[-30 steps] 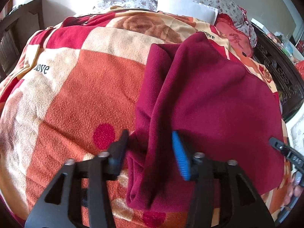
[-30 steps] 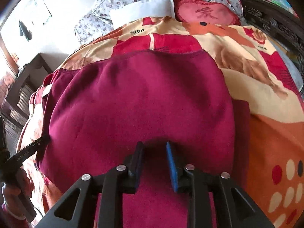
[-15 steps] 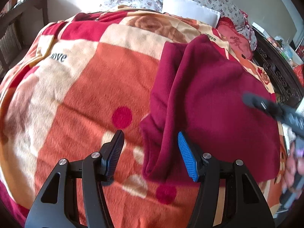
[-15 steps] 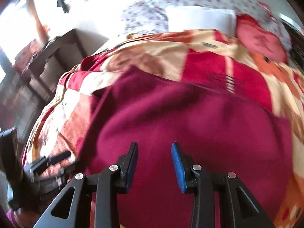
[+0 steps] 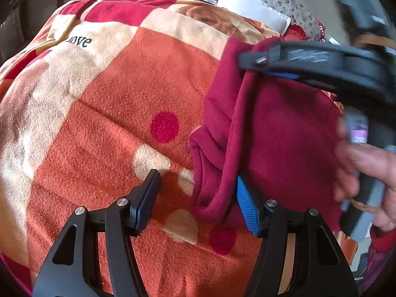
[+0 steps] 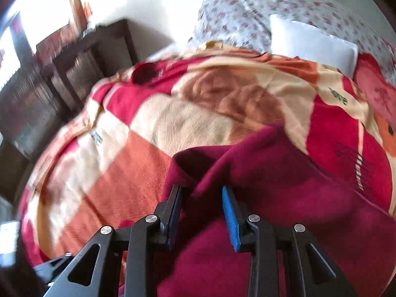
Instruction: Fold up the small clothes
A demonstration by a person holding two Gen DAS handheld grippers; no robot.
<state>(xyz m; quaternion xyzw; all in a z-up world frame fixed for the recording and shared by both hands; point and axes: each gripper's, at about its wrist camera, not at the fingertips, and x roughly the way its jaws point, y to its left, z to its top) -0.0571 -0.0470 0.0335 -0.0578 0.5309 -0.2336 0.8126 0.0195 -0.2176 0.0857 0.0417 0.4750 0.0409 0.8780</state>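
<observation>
My left gripper [image 5: 198,198] gaped around the garment's [image 5: 279,133] bunched edge on the blanket [image 5: 104,113]; my right gripper [image 6: 201,212] gaped over a ridge. Closing there risked pinching several layers, skewing the fold.

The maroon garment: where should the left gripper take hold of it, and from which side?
Grip the bunched near-left corner of the maroon garment, where its layers hang in a thick roll. The left gripper already has that roll between its open fingers, so come straight forward and low over the blanket. The flat middle offers no edge to pinch. The right gripper straddles the far fold.
</observation>
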